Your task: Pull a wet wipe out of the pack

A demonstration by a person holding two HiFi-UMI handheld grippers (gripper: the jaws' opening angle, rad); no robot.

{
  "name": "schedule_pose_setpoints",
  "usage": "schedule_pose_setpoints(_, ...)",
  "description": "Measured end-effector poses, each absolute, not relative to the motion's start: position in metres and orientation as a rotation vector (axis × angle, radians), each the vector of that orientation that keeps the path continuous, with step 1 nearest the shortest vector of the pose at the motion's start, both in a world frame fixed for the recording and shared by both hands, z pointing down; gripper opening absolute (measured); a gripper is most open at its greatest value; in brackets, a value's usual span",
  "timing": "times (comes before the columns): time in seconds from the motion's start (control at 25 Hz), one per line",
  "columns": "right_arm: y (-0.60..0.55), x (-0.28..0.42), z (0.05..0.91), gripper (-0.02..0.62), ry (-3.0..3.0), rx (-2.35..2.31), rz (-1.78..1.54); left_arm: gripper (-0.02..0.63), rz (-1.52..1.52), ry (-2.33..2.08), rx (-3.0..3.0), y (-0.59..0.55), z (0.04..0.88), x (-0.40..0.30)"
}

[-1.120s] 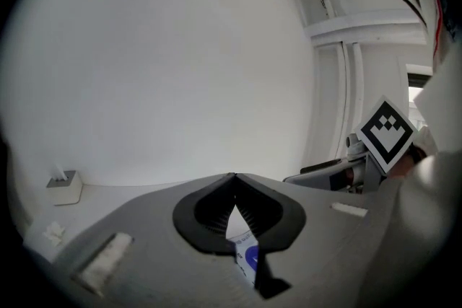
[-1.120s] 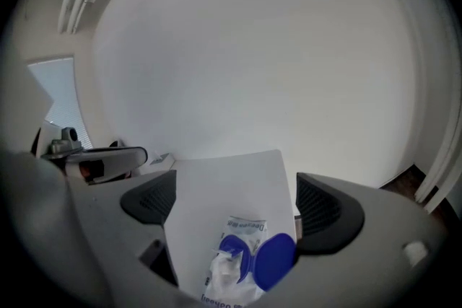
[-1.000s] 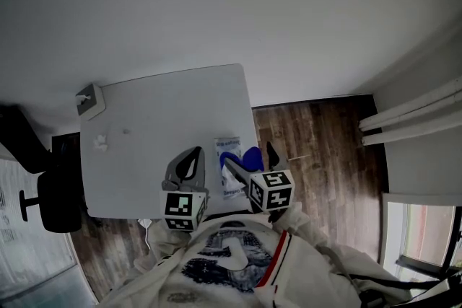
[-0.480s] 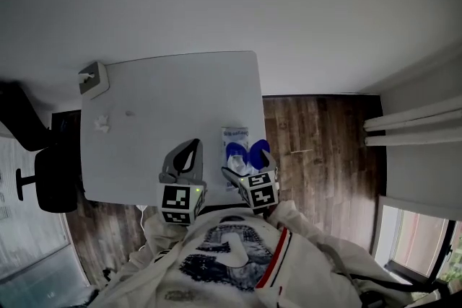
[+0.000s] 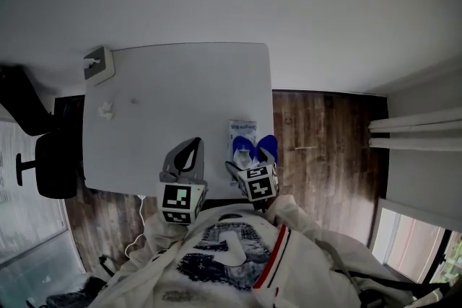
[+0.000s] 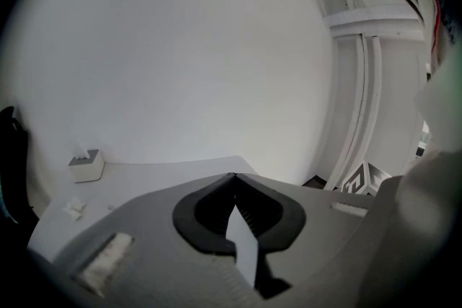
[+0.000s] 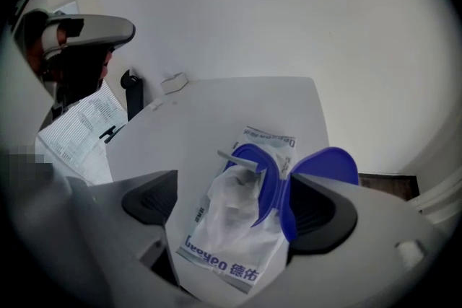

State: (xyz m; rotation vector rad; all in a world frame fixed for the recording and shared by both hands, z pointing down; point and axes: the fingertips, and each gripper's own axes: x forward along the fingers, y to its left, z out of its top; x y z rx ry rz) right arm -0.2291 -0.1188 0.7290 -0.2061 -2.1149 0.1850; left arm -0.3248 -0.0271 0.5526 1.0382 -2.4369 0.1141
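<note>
A white wet wipe pack [image 5: 242, 135] [image 7: 242, 242] lies flat near the table's right edge, its blue lid [image 5: 268, 147] [image 7: 328, 166] flipped open. A crumpled white wipe [image 7: 234, 202] sticks up out of the opening. My right gripper [image 5: 249, 157] [image 7: 234, 204] points steeply down over the pack. Its jaws stand one on each side of the wipe and are closing, with the pads clear of it. My left gripper [image 5: 195, 144] [image 6: 234, 177] hovers shut and empty over the table, left of the pack.
The white table [image 5: 173, 90] carries a small tissue box [image 5: 97, 65] [image 6: 86, 166] at its far left corner and a crumpled wipe [image 5: 106, 110] near the left edge. A dark office chair [image 5: 47, 173] stands left of the table. Wooden floor [image 5: 325, 141] lies to the right.
My right gripper has dropped and tilted down onto the pack, so its jaws now straddle the wipe. The left gripper has shifted only slightly.
</note>
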Motion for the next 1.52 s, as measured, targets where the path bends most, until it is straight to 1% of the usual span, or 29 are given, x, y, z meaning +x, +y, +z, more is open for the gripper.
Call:
schedule_pose_setpoints(0.2, -0.11, -0.224, 0.732, 0.48, -2.083, -0.239, 0.148, 0.005, 0.116, -2.442, 1.01, -0.02, 0.553, -0.32)
schedule_pose_setpoints(0.52, -0.112, -0.223, 0.731, 0.393, -2.08, -0.227, 0.066, 0.005, 0.114, -2.44, 1.0, -0.017, 0.552, -0.319)
schedule_pose_setpoints(0.84, -0.107, -0.219, 0.737, 0.357, -2.069, -0.264, -0.012, 0.005, 0.124, -2.446, 0.995, -0.016, 0.552, -0.317)
schedule_pose_setpoints(1.08, -0.104, -0.216, 0.745, 0.279, -2.041, -0.265, -0.002, 0.005, 0.12, -2.447, 0.989, -0.015, 0.549, -0.318)
schedule_pose_setpoints(1.2, -0.107, -0.215, 0.748, 0.196, -2.032, -0.25, -0.025, 0.005, 0.119, -2.446, 0.99, -0.015, 0.55, -0.317)
schedule_pose_setpoints(1.4, -0.115, -0.215, 0.75, 0.106, -2.026, -0.233, -0.037, 0.005, 0.116, -2.437, 0.99, -0.018, 0.555, -0.314)
schedule_pose_setpoints(1.52, -0.115, -0.214, 0.75, 0.098, -2.022, -0.234, -0.033, 0.005, 0.117, -2.436, 0.997, -0.019, 0.555, -0.313)
